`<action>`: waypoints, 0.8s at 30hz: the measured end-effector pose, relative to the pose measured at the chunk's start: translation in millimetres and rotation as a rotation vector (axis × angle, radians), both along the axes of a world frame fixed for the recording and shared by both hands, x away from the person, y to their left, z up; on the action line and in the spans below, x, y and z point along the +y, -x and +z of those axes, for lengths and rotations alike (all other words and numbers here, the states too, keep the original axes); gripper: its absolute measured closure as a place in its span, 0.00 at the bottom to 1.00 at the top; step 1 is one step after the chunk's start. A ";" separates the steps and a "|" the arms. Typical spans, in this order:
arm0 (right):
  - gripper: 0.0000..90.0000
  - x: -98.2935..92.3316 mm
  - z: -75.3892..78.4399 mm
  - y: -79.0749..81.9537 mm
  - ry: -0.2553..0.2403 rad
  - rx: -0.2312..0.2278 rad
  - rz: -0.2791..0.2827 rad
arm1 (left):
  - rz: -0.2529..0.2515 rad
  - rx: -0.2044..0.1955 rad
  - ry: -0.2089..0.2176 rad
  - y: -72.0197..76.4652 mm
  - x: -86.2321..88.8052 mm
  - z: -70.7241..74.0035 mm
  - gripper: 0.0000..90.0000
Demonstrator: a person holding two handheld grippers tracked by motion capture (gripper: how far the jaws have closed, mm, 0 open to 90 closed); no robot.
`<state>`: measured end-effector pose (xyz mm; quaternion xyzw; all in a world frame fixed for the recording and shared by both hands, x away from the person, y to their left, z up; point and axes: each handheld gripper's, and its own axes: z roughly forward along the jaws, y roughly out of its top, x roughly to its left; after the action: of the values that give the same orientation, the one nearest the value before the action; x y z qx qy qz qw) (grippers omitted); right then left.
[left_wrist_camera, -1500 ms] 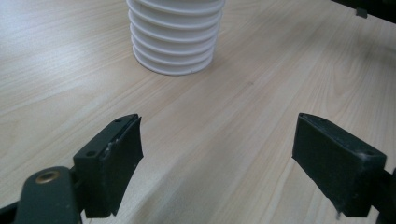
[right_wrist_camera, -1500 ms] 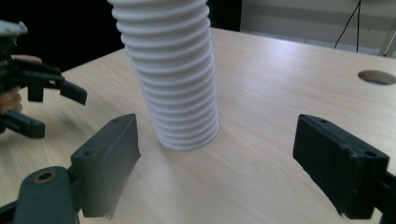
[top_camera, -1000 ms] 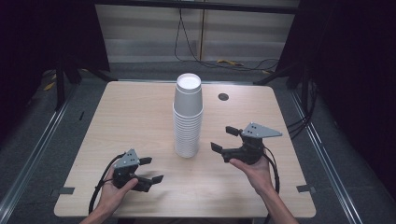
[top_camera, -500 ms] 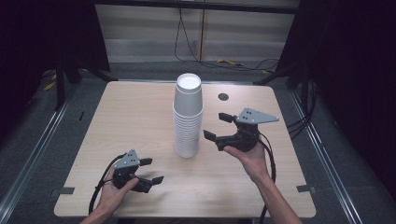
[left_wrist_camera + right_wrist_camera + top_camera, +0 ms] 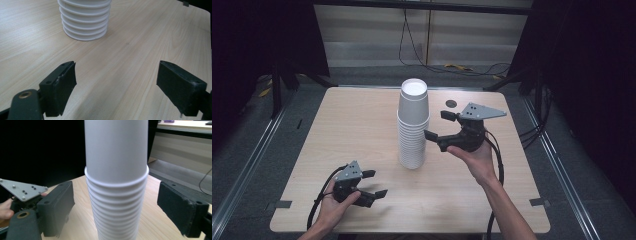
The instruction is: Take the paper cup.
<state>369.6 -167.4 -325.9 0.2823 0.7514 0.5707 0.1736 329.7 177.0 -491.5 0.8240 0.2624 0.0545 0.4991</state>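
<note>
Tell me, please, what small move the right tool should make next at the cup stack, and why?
Probably ease the right tool forward and close on the top cup: its jaws stand open either side of the cup stack, apart from it, level with the top cup's rim.

Light wooden table, cup stack, perhaps a dark disc

We see a tall stack of white paper cups standing upright on the wooden table, framed between our right gripper with its black jaws spread wide, untouched.
</note>
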 end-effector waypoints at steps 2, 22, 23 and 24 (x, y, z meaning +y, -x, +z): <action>0.17 3.7 9.2 -3.2 0.005 -0.008 0.015 | 0.000 -0.001 0.001 -0.1 0.3 0.0 0.17; 0.15 26.8 43.4 -30.3 0.035 -0.021 0.042 | -0.003 -0.003 -0.016 0.0 -0.4 -1.7 0.18; 0.15 27.7 44.1 -32.0 0.035 -0.021 0.043 | -0.005 -0.004 -0.019 0.0 -0.6 -1.8 0.18; 0.15 28.5 44.6 -33.2 0.037 -0.019 0.046 | -0.007 -0.004 -0.020 0.3 -0.6 -1.7 0.18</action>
<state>402.8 -138.9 -281.3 0.2560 0.7664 0.5632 0.1729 329.4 176.4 -493.1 0.8297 0.2580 0.0572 0.4917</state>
